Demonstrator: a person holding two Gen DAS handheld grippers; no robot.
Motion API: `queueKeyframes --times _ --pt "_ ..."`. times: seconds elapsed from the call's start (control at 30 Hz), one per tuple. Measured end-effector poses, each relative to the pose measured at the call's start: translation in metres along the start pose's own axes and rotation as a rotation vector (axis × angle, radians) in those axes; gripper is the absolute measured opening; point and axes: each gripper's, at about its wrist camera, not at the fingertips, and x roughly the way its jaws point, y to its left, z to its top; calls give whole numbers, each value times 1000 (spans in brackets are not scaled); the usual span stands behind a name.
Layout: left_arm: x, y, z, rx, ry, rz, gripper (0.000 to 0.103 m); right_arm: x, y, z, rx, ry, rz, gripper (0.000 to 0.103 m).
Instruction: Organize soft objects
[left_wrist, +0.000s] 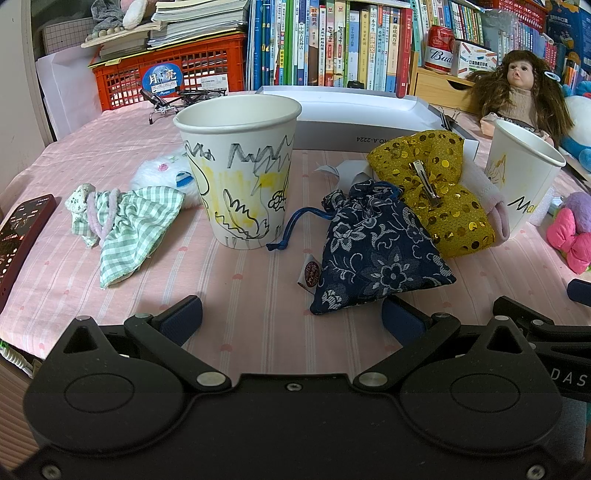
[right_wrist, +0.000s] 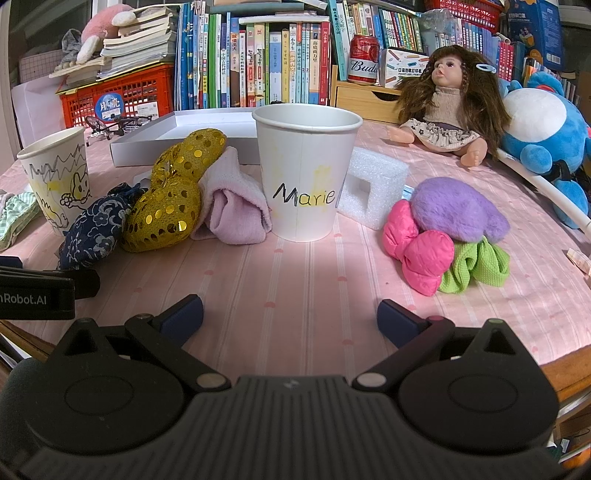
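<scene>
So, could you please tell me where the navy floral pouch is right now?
The navy floral pouch lies just ahead of the open left claw, between the doodled cup and gold sequin bow, which it touches.

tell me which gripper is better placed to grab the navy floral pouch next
Left. The navy floral pouch lies just ahead of the open left gripper, near its right finger. For the right gripper, also open, the pouch sits far off to its left, with the Marie cup straight ahead instead.
</scene>
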Motion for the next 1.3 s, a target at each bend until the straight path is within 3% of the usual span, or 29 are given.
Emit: queueKeyframes --times 0.77,1.07,1.3 --pt "1 1 1 5 -2 -4 103 -5 2 -4 -1 -21 -12 103" --pt "-2 5 -5 17 -37 -25 103 -6 1 -8 15 -45 -13 103" --pt "-13 12 -3 -26 -45 -87 95 -9 -3 -9 3 -66 37 101"
